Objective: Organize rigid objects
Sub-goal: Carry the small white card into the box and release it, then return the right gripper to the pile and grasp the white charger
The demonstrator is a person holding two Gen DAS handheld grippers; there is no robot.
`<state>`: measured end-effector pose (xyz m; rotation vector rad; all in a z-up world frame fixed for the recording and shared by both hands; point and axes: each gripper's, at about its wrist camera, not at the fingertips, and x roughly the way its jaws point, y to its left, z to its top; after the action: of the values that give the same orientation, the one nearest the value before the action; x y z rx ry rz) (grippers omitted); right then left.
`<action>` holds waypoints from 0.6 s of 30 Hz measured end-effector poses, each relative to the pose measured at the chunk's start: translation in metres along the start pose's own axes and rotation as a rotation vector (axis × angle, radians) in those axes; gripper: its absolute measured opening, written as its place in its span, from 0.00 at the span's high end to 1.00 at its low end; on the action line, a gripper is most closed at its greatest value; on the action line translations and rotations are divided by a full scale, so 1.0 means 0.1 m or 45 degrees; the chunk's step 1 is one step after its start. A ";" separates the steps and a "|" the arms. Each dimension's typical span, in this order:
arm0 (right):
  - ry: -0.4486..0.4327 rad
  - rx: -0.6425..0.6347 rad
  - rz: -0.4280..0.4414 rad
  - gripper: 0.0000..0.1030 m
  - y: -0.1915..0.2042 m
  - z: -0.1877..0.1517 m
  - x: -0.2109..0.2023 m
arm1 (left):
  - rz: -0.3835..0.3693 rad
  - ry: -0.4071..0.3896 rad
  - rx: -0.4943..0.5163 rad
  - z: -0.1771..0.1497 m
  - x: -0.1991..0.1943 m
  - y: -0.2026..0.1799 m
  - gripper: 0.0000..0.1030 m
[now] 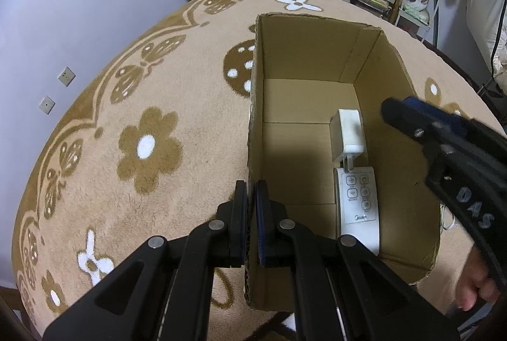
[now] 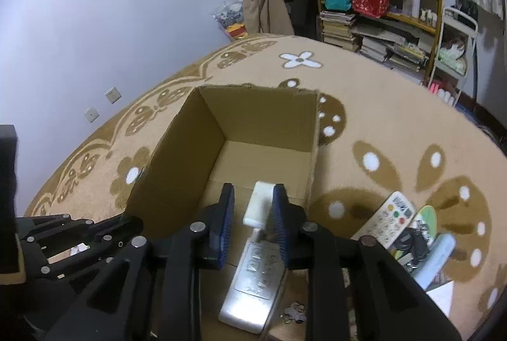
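An open cardboard box stands on a beige flowered rug. My left gripper is shut on the box's left wall, one finger inside and one outside. On the box floor lie a white charger block and, nearer to me, a white remote with round buttons, face up. In the right wrist view the charger shows between the blue pads of my right gripper, which stand apart with a gap on the left side. From the left wrist view the right gripper hovers above the charger, over the box's right side.
Right of the box on the rug lie a white remote with coloured buttons, a bunch of dark keys and a pale blue item. A crowded shelf stands at the back. A hand grips the right tool.
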<state>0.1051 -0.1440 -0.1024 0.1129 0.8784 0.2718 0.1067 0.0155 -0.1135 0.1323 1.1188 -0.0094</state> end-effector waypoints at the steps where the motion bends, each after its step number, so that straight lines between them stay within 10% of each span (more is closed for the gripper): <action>1: -0.005 -0.001 -0.016 0.57 0.00 0.01 -0.04 | 0.000 0.000 0.001 0.00 0.00 0.00 0.95; 11: -0.111 -0.002 -0.198 0.05 -0.27 0.12 -0.49 | -0.007 0.003 -0.004 -0.01 0.00 0.01 0.95; 18: -0.075 0.062 -0.294 0.01 -0.62 0.02 -0.56 | -0.008 0.004 -0.004 -0.01 0.00 0.01 0.95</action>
<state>0.0844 -0.2189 -0.0726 0.0635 0.8313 0.0310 0.1057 0.0163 -0.1135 0.1259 1.1221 -0.0129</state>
